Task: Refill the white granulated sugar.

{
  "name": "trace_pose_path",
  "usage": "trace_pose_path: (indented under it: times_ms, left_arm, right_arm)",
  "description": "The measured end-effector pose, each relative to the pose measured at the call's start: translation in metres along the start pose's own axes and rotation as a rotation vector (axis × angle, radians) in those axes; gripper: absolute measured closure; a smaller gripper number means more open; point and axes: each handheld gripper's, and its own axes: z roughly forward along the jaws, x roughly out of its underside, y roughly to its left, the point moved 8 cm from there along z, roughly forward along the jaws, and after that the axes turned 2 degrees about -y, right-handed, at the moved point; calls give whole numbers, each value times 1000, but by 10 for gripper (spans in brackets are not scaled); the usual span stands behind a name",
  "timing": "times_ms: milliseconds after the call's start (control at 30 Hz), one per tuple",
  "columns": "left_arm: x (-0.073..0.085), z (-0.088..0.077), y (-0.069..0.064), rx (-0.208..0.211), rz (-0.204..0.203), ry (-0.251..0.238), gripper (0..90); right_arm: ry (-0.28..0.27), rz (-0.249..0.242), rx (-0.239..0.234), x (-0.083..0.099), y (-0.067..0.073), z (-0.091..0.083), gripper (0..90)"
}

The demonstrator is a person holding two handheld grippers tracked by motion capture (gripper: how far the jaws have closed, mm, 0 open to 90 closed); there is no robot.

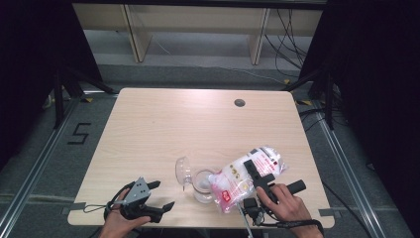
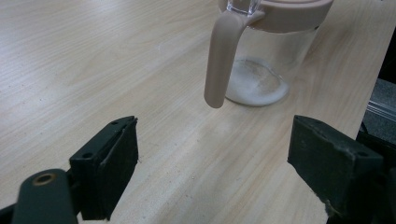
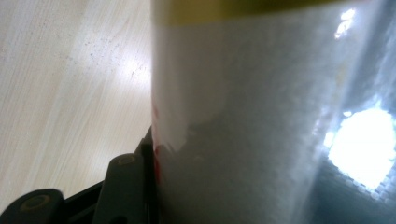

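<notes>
In the high view, the left tongs (image 1: pixel 159 195) sit at the lower left of the frame, jaws spread wide with nothing between them, above the desk (image 1: pixel 163 124) near its front edge. The left gripper view adds detail: the glass jar (image 2: pixel 261 65) stands in the upper right of that frame, with a beige lid ring, a beige handle hanging down its side and a thin white layer on its bottom. In the high view the jar (image 1: pixel 202 184) stands at lower centre, its clear lid (image 1: pixel 183 171) tipped open to the left. Right of it, the right tongs (image 1: pixel 253 171) clamp a plastic bag (image 1: pixel 236 181) of white granules, tilted with its lower end over the jar's mouth. The right gripper view shows the bag (image 3: pixel 261 121) pressed against one jaw.
</notes>
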Motion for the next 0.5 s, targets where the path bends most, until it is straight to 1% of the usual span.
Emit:
trace_pose_path:
  times_ms: [33,167,200,233,267,300,333,367,400,467,500]
  left_arm:
    - [0,0,0,0,0,0,157]
    - [0,0,0,1,-1,1,157]
    - [0,0,0,0,-1,0,157]
    - [0,0,0,0,-1,0,157]
    - [0,0,0,0,-1,0,157]
    - [0,0,0,0,-1,1,157]
    - [0,0,0,0,-2,1,157]
    - [0,0,0,1,-2,1,157]
    - [0,0,0,1,-1,1,157]
    - [0,0,0,0,-2,0,157]
    - [0,0,0,0,-2,0,157]
  right_arm:
    - [4,32,-1,0,2,0,509]
    - [11,26,1,3,1,-1,509]
    - [-3,18,8,2,-1,0,509]
    - [-9,-21,14,1,-4,0,510]
    - [5,11,8,2,0,0,510]
    - [5,11,8,2,0,0,510]
    - [7,-20,13,2,-3,-1,510]
    - [18,2,7,3,-1,-1,510]
    - [17,-10,5,4,-1,-1,510]
    - [21,-2,4,4,0,-2,510]
    - [32,0,-1,5,1,-2,511]
